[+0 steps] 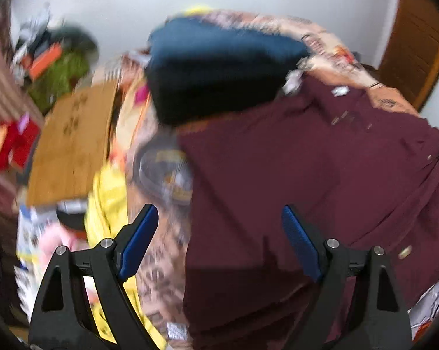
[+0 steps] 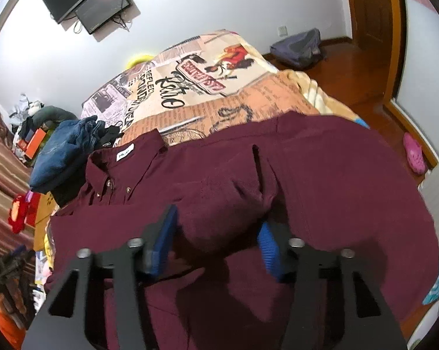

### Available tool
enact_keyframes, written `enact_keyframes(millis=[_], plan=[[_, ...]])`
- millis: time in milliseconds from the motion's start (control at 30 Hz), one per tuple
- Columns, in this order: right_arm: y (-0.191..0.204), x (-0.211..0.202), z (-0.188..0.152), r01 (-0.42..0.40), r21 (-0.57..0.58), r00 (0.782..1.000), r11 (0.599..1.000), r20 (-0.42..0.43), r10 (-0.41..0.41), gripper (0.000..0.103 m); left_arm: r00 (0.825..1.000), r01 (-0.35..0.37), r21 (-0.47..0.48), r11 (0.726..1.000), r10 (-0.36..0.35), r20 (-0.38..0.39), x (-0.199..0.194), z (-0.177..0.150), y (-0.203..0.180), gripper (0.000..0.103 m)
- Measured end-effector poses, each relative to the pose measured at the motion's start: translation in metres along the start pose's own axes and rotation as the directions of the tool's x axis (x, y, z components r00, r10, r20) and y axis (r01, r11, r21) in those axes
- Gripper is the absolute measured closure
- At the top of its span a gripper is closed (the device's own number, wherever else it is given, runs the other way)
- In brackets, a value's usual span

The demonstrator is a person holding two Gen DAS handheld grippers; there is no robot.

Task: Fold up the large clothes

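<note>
Two grippers work over a maroon shirt (image 2: 321,175) spread across a bed (image 2: 242,96) with a printed newspaper-style cover. The shirt lies front up, collar (image 2: 123,157) toward the left of the right wrist view, a white label (image 2: 124,152) showing inside the neck and small buttons running down the placket. The right gripper (image 2: 216,239) has its jaws part way apart with a raised hump of the shirt's cloth bulging up between the blue pads (image 2: 161,239); the cloth touches both pads, but I cannot tell whether it is firmly pinched. The left gripper (image 1: 219,242) has its jaws wide apart and nothing between them; its view is blurred, and it hangs above the shirt's edge (image 1: 190,233) where the maroon cloth meets the bed cover (image 1: 158,262). Beyond the shirt in the left view sits a pile of dark blue clothes (image 1: 219,70), which in the right view shows as denim (image 2: 64,151) just beside the collar at the bed's left side. Yellow fabric (image 1: 108,204) hangs off the bed's side near a brown cardboard box (image 1: 70,145). A dark screen (image 2: 102,5) is mounted on the white wall above the bed's far end. A grey bag (image 2: 298,46) rests on the wood floor by the wall, and a pink slipper (image 2: 413,153) lies on the floor to the right of the bed. A wooden door (image 1: 414,46) stands at the right.
</note>
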State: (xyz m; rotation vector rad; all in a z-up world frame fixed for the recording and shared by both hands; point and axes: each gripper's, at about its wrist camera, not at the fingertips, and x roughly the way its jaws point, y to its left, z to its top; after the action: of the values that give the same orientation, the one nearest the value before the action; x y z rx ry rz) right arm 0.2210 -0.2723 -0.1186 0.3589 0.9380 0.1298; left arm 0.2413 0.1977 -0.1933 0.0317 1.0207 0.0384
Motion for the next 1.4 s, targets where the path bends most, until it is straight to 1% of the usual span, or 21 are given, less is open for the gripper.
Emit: enact_keyframes(millis=[33,67,100,167,267,400,500,567,633,733,767,867,900,933,1000,1033,1100,1167,1233,1300,1400], plan=[[0.004,-0.003,0.003,-0.002,-0.013,1.0,1.0,0.011,0.002,0.065,1.0,0.005,-0.028,1.0,-0.006,-0.027,0.011,-0.01,0.006,0.017],[0.006,-0.005,0.006,-0.007,-0.022,1.0,1.0,0.021,0.008,0.072,0.999,0.013,-0.043,0.999,-0.015,-0.046,0.018,-0.016,0.009,0.017],[0.011,-0.01,0.011,-0.016,-0.036,0.999,0.999,0.036,0.017,0.088,0.997,0.023,-0.062,0.998,-0.027,-0.071,0.027,-0.025,0.011,0.017],[0.018,-0.019,0.021,-0.019,-0.057,0.998,0.998,0.065,0.023,0.089,0.994,0.038,-0.072,0.997,-0.045,-0.096,0.034,-0.034,0.007,0.017],[0.025,-0.04,0.035,-0.052,-0.079,0.99,0.996,0.126,0.061,0.089,0.992,0.061,-0.045,0.997,-0.065,-0.107,0.041,-0.047,-0.005,0.017],[0.032,-0.06,0.036,-0.029,-0.124,0.979,0.992,0.195,0.053,0.089,0.993,0.06,0.015,0.998,-0.058,-0.107,0.038,-0.057,-0.027,0.017],[0.027,-0.051,0.026,0.016,-0.127,0.985,0.992,0.174,0.007,0.089,0.994,0.031,0.049,0.998,-0.026,-0.102,0.035,-0.062,-0.04,0.017],[0.016,-0.037,0.019,0.041,-0.109,0.991,0.993,0.131,-0.026,0.089,0.994,0.025,0.04,0.999,-0.021,-0.103,0.036,-0.065,-0.04,0.017],[-0.001,-0.022,0.01,0.051,-0.069,0.997,0.996,0.067,-0.046,0.088,0.994,0.032,0.016,0.999,-0.03,-0.109,0.038,-0.065,-0.037,0.016],[-0.02,-0.014,-0.002,0.052,-0.027,0.999,0.998,0.014,-0.052,0.084,0.993,0.039,-0.019,0.999,-0.041,-0.111,0.039,-0.068,-0.036,0.016],[-0.023,-0.016,-0.004,0.054,-0.022,0.999,0.998,0.008,-0.054,0.083,0.993,0.036,-0.024,0.999,-0.039,-0.111,0.039,-0.069,-0.036,0.016],[-0.03,-0.023,-0.011,0.064,-0.018,0.998,0.998,0.009,-0.064,0.073,0.994,0.018,-0.021,1.0,-0.02,-0.11,0.037,-0.07,-0.039,0.016],[-0.031,-0.027,-0.012,0.069,-0.021,0.998,0.997,0.012,-0.069,0.073,0.994,0.012,-0.016,1.0,-0.013,-0.11,0.036,-0.069,-0.04,0.016],[-0.031,-0.031,-0.012,0.084,-0.025,0.996,0.996,0.021,-0.083,0.071,0.994,0.003,-0.008,1.0,-0.004,-0.11,0.034,-0.068,-0.041,0.016],[-0.032,-0.043,-0.012,0.183,-0.043,0.981,0.982,0.067,-0.18,0.07,0.995,-0.009,0.008,1.0,0.01,-0.1,0.029,-0.063,-0.044,0.016],[-0.032,-0.047,-0.011,0.207,-0.054,0.976,0.977,0.081,-0.202,0.07,0.996,-0.011,0.014,1.0,0.012,-0.089,0.025,-0.06,-0.045,0.016],[-0.038,-0.06,-0.008,0.213,-0.059,0.973,0.975,0.101,-0.206,0.07,0.998,-0.011,0.022,1.0,0.012,-0.062,0.016,-0.052,-0.049,0.016],[-0.047,-0.072,-0.006,0.223,-0.037,0.969,0.974,0.114,-0.218,0.068,1.0,-0.012,0.032,0.999,0.013,-0.022,0.004,-0.038,-0.055,0.016],[-0.058,-0.083,-0.003,0.243,-0.017,0.962,0.97,0.13,-0.239,0.063,1.0,-0.01,0.041,0.999,0.01,0.02,-0.007,-0.025,-0.062,0.016],[-0.071,-0.096,-0.003,0.26,0.01,0.955,0.966,0.148,-0.259,0.052,0.998,-0.002,0.047,0.999,-0.001,0.06,-0.018,-0.011,-0.068,0.016],[-0.091,-0.109,-0.005,0.272,0.076,0.946,0.959,0.161,-0.281,0.044,0.992,0.025,0.048,0.999,-0.031,0.122,-0.033,0.013,-0.083,0.016]])
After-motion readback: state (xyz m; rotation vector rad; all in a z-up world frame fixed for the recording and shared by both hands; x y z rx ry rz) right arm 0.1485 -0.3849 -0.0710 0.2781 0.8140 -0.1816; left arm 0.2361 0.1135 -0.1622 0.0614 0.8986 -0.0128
